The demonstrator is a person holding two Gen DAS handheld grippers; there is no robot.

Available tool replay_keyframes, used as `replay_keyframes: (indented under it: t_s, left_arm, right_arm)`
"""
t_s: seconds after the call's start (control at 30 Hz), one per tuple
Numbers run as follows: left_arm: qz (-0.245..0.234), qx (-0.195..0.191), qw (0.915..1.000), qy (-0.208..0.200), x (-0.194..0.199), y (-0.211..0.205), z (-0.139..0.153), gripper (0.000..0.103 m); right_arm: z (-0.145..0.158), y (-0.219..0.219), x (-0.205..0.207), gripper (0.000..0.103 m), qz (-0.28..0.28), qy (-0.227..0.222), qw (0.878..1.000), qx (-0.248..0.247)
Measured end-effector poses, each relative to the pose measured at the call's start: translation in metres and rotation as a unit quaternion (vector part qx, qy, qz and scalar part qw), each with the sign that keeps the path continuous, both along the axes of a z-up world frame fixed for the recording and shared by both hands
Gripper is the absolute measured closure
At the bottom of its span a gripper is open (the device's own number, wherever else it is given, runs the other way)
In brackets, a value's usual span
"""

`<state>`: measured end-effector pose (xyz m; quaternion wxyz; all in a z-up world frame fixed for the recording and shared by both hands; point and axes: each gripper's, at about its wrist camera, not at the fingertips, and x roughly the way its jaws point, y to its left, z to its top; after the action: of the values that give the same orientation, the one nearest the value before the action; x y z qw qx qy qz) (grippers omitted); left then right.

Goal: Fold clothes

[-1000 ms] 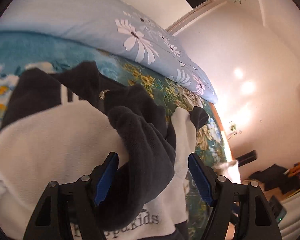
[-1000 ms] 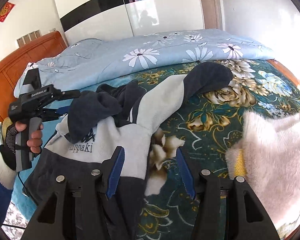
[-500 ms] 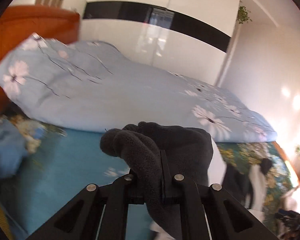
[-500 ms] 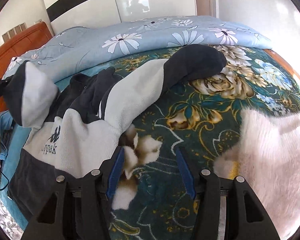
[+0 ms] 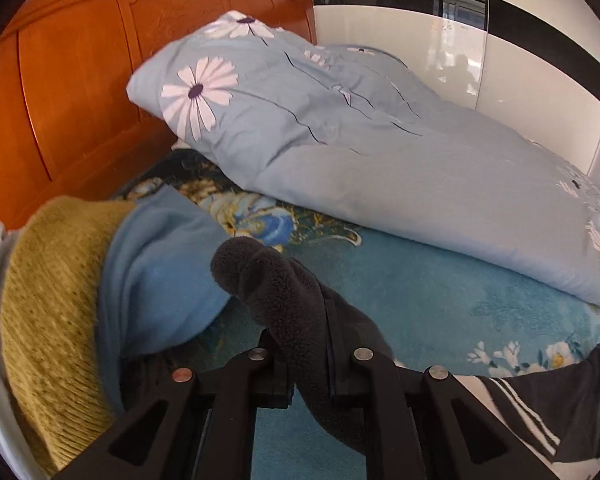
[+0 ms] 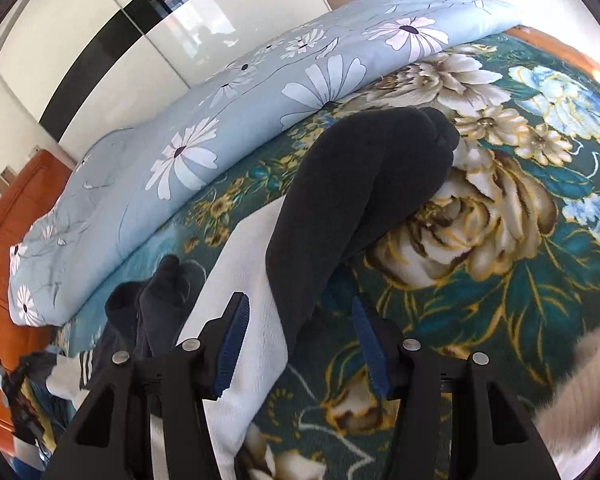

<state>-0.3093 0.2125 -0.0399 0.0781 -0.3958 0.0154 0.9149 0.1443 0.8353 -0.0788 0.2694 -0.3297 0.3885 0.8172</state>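
Both tools are matte black plastic frames with triangular cut-outs and round silver screw heads along the arms. The right gripper (image 6: pixel 298 340) carries ribbed blue pads (image 6: pixel 232 346) inside its jaws. The left gripper (image 5: pixel 306 354) shows four such screws.

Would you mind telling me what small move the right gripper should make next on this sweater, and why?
Probably ease the right gripper forward and close its jaws on the dark sleeve cuff. The jaws stand open with that sleeve stretched out on the floral bedspread just ahead, while the left gripper is already clamped on the other dark cuff, so both sleeves could then be drawn out evenly.
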Motion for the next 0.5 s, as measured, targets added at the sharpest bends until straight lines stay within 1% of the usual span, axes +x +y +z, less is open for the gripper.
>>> replay_keyframes:
  t_s: [0.07, 0.17, 0.2, 0.3, 0.33, 0.4, 0.43, 0.47, 0.5]
  left_arm:
    - [-0.013, 0.014, 0.9997, -0.015, 0.003, 0.000, -0.003, 0.085]
    - [-0.022, 0.013, 0.9994, -0.024, 0.014, -0.003, 0.001, 0.077]
    - [-0.013, 0.012, 0.9995, -0.028, 0.019, -0.008, 0.003, 0.077]
    - [0.013, 0.008, 0.9992, -0.038, 0.033, -0.020, 0.009, 0.075]
    - [0.014, 0.014, 0.9989, -0.042, 0.040, -0.025, 0.009, 0.074]
    - [0.018, 0.014, 0.9990, -0.039, 0.054, -0.032, 0.010, 0.073]
    - [0.013, 0.005, 0.9992, -0.038, 0.060, -0.033, 0.009, 0.069]
    - [0.010, -0.007, 0.9994, -0.034, 0.065, -0.034, 0.009, 0.065]
    - [0.009, -0.023, 0.9994, -0.023, 0.070, -0.033, 0.010, 0.065]
  right_arm:
    - [-0.004, 0.015, -0.010, 0.048, -0.011, 0.003, 1.000, -0.017]
    - [-0.007, 0.028, -0.027, 0.048, -0.021, -0.002, 1.000, -0.018]
    - [-0.008, 0.032, -0.033, 0.048, -0.021, -0.006, 1.000, -0.018]
    - [-0.016, 0.040, -0.051, 0.048, -0.028, -0.043, 0.999, -0.013]
    - [-0.019, 0.042, -0.056, 0.048, -0.032, -0.056, 0.998, -0.013]
    - [-0.027, 0.045, -0.060, 0.048, -0.057, -0.087, 0.994, -0.013]
    - [-0.031, 0.045, -0.060, 0.057, -0.071, -0.093, 0.993, -0.017]
    - [-0.032, 0.046, -0.058, 0.079, -0.079, -0.089, 0.993, -0.023]
    - [-0.031, 0.046, -0.056, 0.086, -0.086, -0.083, 0.992, -0.030]
